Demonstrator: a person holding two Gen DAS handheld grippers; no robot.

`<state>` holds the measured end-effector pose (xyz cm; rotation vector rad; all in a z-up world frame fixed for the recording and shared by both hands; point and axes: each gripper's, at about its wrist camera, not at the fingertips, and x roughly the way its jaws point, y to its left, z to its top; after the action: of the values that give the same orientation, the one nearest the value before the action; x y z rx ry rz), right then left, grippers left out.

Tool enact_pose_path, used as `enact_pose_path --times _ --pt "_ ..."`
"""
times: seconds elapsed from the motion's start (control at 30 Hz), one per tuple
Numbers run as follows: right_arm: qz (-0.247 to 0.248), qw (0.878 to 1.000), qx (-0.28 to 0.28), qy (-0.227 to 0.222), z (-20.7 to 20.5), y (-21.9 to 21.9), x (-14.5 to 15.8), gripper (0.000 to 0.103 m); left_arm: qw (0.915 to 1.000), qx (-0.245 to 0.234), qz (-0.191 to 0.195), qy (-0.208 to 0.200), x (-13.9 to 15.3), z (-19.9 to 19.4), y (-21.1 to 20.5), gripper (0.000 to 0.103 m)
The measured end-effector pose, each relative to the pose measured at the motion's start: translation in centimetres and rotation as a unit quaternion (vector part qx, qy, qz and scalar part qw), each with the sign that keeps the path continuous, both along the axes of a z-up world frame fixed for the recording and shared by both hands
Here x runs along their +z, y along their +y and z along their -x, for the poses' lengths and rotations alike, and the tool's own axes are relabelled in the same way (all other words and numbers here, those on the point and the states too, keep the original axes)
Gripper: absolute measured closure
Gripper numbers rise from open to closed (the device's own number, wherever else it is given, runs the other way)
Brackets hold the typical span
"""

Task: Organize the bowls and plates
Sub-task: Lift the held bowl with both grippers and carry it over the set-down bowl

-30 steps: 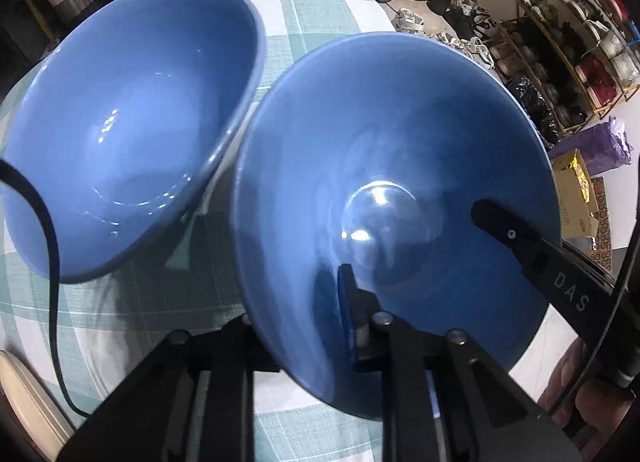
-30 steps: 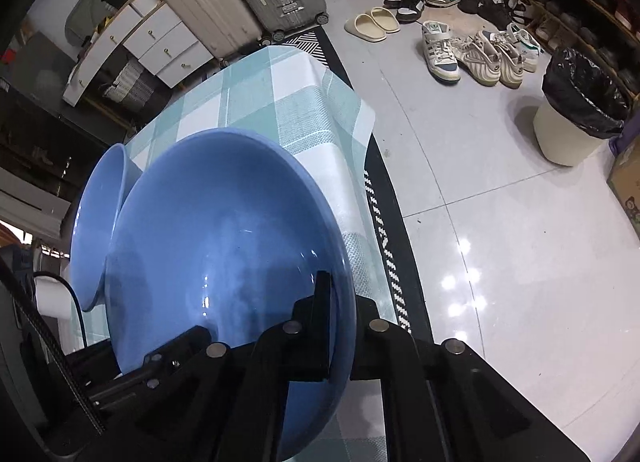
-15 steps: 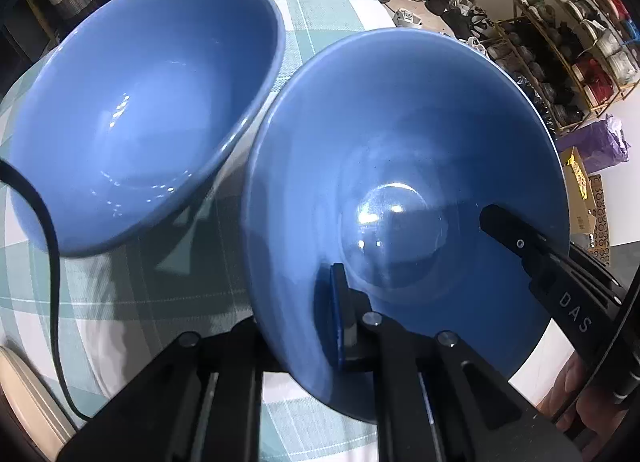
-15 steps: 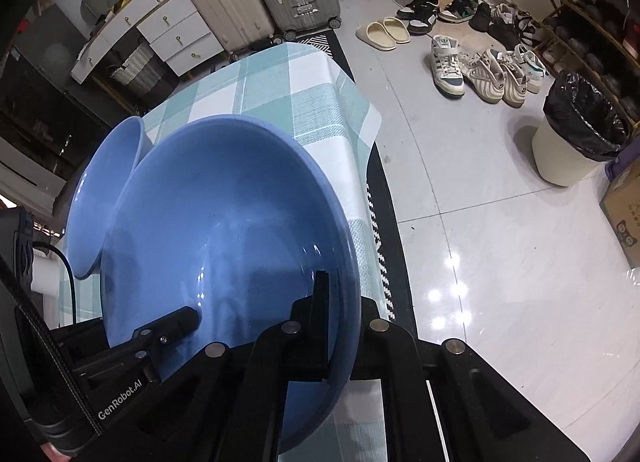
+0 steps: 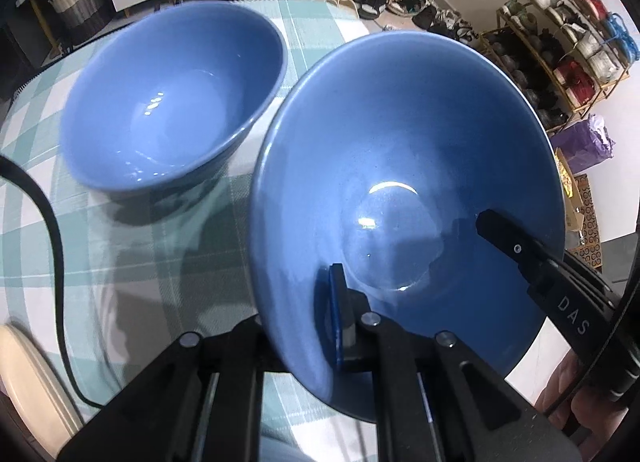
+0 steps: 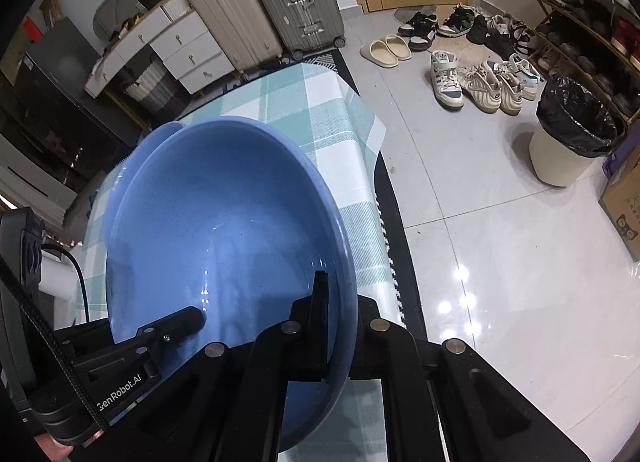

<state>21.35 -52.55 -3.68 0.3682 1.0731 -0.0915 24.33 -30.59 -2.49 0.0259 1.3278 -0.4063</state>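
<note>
Both grippers clamped one wide blue bowl (image 5: 400,150) by opposite rims — left gripper (image 5: 312,326) on the near-left rim, right gripper (image 6: 340,326) on the far-right rim, fingers closed on the wall. It hung tilted above the checked surface (image 5: 120,262). The deeper blue bowl (image 5: 172,102) sat on the surface just beside it, on the left gripper's side — likely the nesting target.

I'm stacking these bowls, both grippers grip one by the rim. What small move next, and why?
Probably carry the held bowl sideways over the other bowl, keeping it level. Left gripper and right gripper pinch opposite rims; the other sits empty beside it on the tablecloth.
</note>
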Motion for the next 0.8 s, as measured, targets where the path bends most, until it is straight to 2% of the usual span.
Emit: enact_pose_path --times 0.37,0.57,0.8 --pt "0.013 0.999 0.008 -0.03 4.7 3.4 5.1 0.098 0.9991 0.007 0.016 -0.038 4.4 3.5 3.0 0.095" --pt "0.009 0.999 0.018 -0.028 7.5 6.1 6.9 0.098 0.9988 0.016 0.016 -0.043 6.5 6.3 6.3 0.096" --pt "0.028 0.998 0.037 -0.031 10.6 10.2 9.7 0.098 0.9972 0.039 0.037 -0.052 8.1 9.7 10.3 0.096"
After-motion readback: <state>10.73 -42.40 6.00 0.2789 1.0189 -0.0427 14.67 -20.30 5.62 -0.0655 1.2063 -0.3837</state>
